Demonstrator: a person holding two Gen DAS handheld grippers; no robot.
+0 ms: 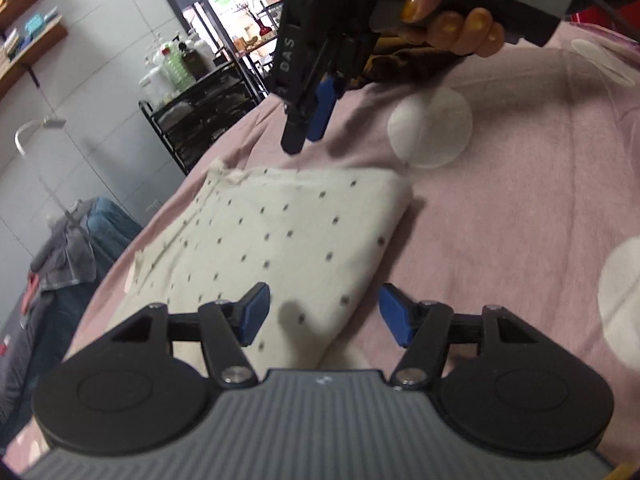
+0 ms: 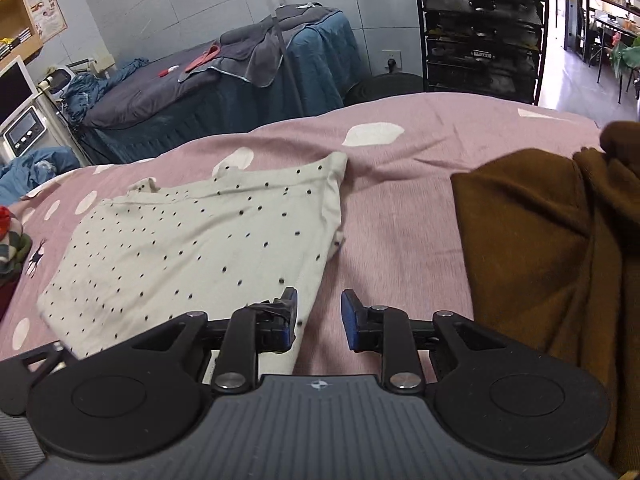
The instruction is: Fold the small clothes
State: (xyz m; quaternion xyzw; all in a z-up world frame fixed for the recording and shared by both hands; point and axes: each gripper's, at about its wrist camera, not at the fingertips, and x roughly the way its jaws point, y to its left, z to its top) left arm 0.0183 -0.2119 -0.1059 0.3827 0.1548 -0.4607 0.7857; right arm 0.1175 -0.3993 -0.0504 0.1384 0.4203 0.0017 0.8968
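A cream garment with small black dots [image 1: 280,240] [image 2: 200,240] lies folded flat on the pink bedspread [image 1: 520,220] [image 2: 400,208]. My left gripper [image 1: 324,316] hovers over its near edge, jaws open, with nothing pinched between the blue pads. My right gripper [image 2: 320,314] stands open beside the garment's right edge, its left finger [image 2: 290,312] over the cloth and bare bedspread in the gap. In the left wrist view a hand carries the right gripper [image 1: 308,128] above the garment's far edge. A brown garment [image 2: 540,260] [image 1: 400,64] lies bunched to the right.
The bedspread has white spots [image 1: 430,128]. A black wire rack [image 2: 480,32] [image 1: 200,120] stands past the bed's far edge. A second bed with blue and grey covers [image 2: 240,80] is at the back left. A small colourful item [image 2: 12,240] sits at the left edge.
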